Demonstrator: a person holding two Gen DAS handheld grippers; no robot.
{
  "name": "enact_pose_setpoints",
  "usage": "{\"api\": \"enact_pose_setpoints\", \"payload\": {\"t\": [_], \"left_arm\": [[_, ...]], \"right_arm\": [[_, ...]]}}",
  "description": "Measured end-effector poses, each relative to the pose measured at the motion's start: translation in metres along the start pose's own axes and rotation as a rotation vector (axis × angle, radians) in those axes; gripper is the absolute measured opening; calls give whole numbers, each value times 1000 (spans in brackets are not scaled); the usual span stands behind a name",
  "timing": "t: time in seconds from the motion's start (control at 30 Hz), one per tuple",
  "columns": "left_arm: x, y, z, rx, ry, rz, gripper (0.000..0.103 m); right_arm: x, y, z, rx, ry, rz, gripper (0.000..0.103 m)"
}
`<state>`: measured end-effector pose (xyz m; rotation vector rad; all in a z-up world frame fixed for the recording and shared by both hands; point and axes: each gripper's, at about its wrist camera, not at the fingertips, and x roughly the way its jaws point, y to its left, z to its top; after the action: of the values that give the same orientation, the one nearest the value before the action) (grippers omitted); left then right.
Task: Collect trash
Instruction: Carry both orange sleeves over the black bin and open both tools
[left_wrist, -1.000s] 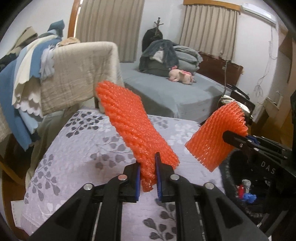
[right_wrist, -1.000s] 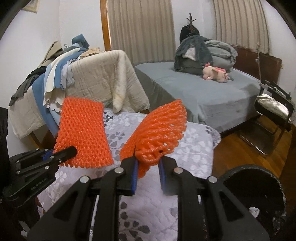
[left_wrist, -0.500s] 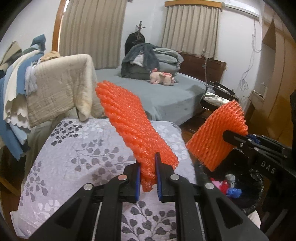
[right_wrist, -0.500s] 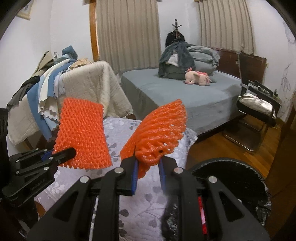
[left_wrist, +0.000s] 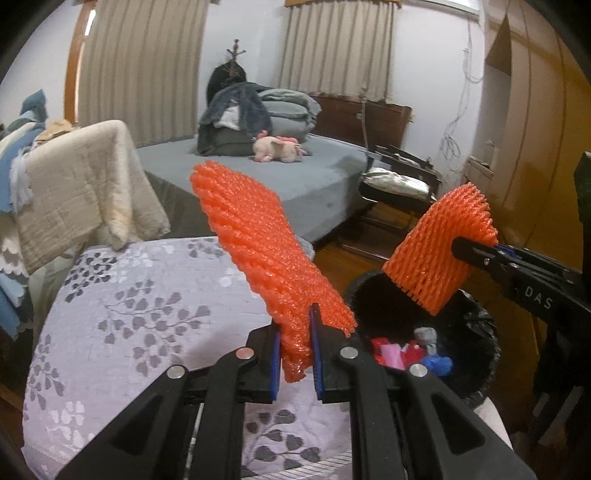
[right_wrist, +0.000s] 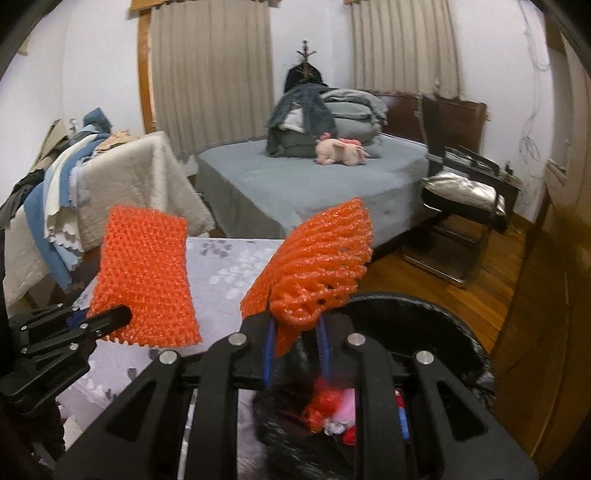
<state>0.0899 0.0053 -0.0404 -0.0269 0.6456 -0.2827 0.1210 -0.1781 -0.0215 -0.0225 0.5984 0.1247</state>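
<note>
My left gripper is shut on an orange foam net sleeve, held above the edge of the table with the floral cloth. My right gripper is shut on a second orange foam net sleeve, held over the black bin. The bin has a black liner and holds red, pink and blue scraps. Each gripper's sleeve shows in the other view: the right one and the left one.
A grey bed with folded bedding and a pink plush toy stands behind the table. A chair draped with cloths is at the left. A black chair with a cushion and a wooden cabinet are at the right.
Both grippers have moved right with their sleeves, from over the table toward the bin. The right gripper now hangs over the bin's opening.
</note>
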Motion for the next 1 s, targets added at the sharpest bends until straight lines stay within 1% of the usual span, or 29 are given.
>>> {"api": "enact_pose_setpoints", "payload": {"t": [0.2,0.47,0.63,0.8,1.0], "left_arm": [[13,-31,-2,52,16,-69,14],[45,-72,-8,130,53,-159,14],[72,-93,-16,170,96,-197,14],[96,-110,-25,199,122,-230,14],[122,-122,-31,206,161,-264,14]], "right_arm": [[-2,-34,-14,46,20,-77,18],[6,-76,-39,79,65,-175,18],[17,-95,-53,98,92,-202,18],[31,-109,-61,109,111,-213,19],[50,-124,-70,113,151,-222,19]]}}
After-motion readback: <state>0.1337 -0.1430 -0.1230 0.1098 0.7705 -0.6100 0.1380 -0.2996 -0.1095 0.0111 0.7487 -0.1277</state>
